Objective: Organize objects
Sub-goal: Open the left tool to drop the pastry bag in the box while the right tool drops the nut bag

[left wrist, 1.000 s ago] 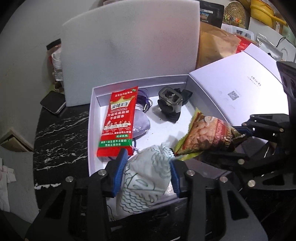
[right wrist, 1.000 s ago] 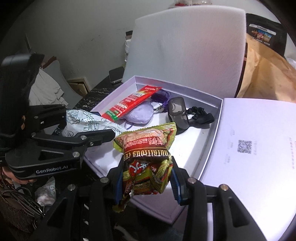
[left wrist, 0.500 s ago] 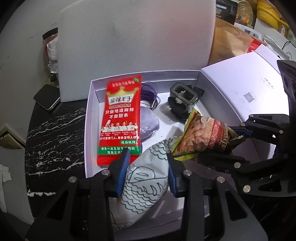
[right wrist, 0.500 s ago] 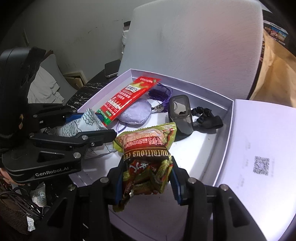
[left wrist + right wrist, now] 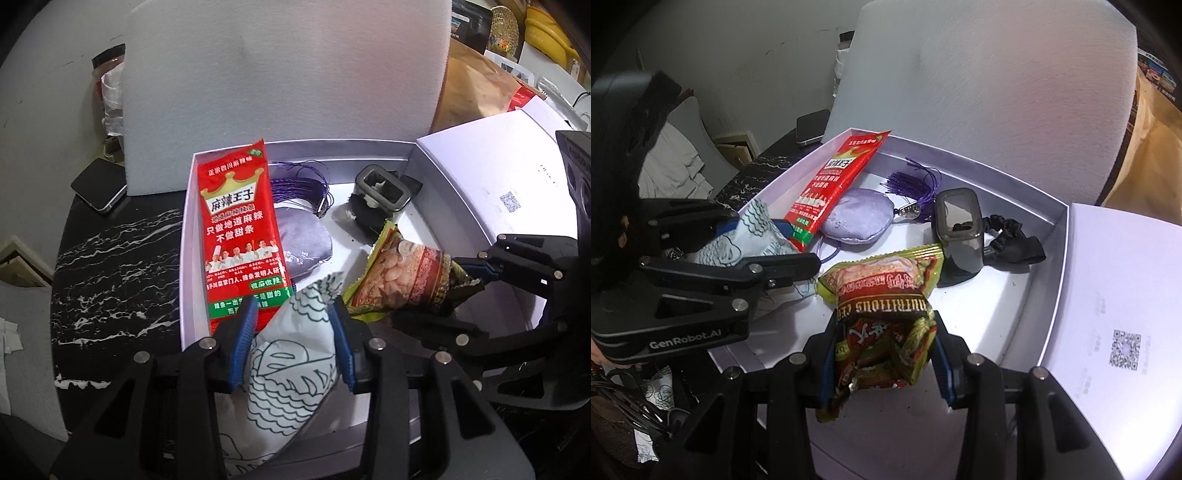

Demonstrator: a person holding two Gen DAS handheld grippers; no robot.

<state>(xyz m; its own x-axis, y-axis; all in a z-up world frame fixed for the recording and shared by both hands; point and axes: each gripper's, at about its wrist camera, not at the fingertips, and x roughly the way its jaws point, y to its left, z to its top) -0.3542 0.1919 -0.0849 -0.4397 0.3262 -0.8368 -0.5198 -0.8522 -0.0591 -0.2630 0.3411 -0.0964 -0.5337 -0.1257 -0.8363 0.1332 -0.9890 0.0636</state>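
Marble counter (image 5: 110,266) | left tongs (image 5: 291,325) clamp white pouch (image 5: 291,369) | right tongs (image 5: 882,354) clamp snack bag (image 5: 882,317) (crumpled)

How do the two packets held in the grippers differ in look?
The left gripper holds a white packet with dark line drawings; the right gripper holds a snack packet in glossy red and green. The white packet looks soft and matte, the snack packet crinkled. Both hang over the white box.
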